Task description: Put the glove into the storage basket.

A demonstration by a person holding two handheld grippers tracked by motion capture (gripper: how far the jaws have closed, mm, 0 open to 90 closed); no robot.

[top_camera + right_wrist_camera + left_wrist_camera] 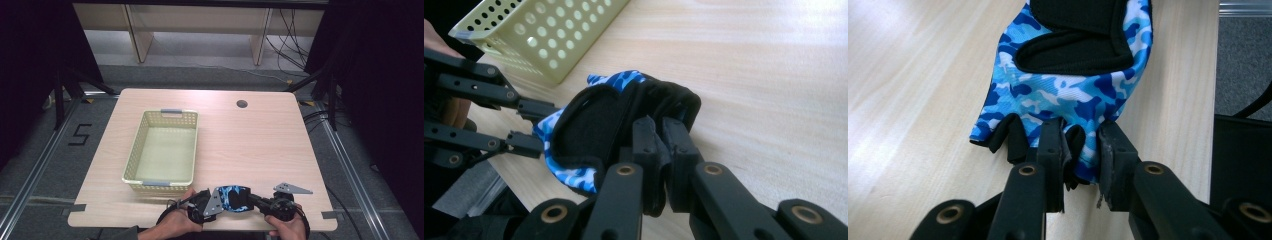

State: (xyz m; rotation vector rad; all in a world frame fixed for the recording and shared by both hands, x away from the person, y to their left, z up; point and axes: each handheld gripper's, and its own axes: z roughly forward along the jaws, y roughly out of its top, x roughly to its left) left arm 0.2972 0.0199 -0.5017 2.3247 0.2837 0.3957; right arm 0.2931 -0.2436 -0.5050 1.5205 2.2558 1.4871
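Note:
A fingerless glove (231, 196) in blue camouflage print with black trim sits at the table's front edge, held between both grippers. My left gripper (218, 201) is shut on its finger end; in the left gripper view the jaws (1080, 145) pinch one black-edged finger stub of the glove (1068, 95). My right gripper (251, 200) is shut on the opposite, black cuff end; in the right gripper view the jaws (661, 135) clamp the folded black fabric of the glove (589, 125). The left gripper (526, 125) shows there too, at the glove's far edge.
A pale yellow perforated basket (134, 150) stands empty on the left half of the wooden table (260, 145), close behind the left gripper; its corner is the basket (539, 35) in the right gripper view. A round cable hole (242, 104) lies at the back.

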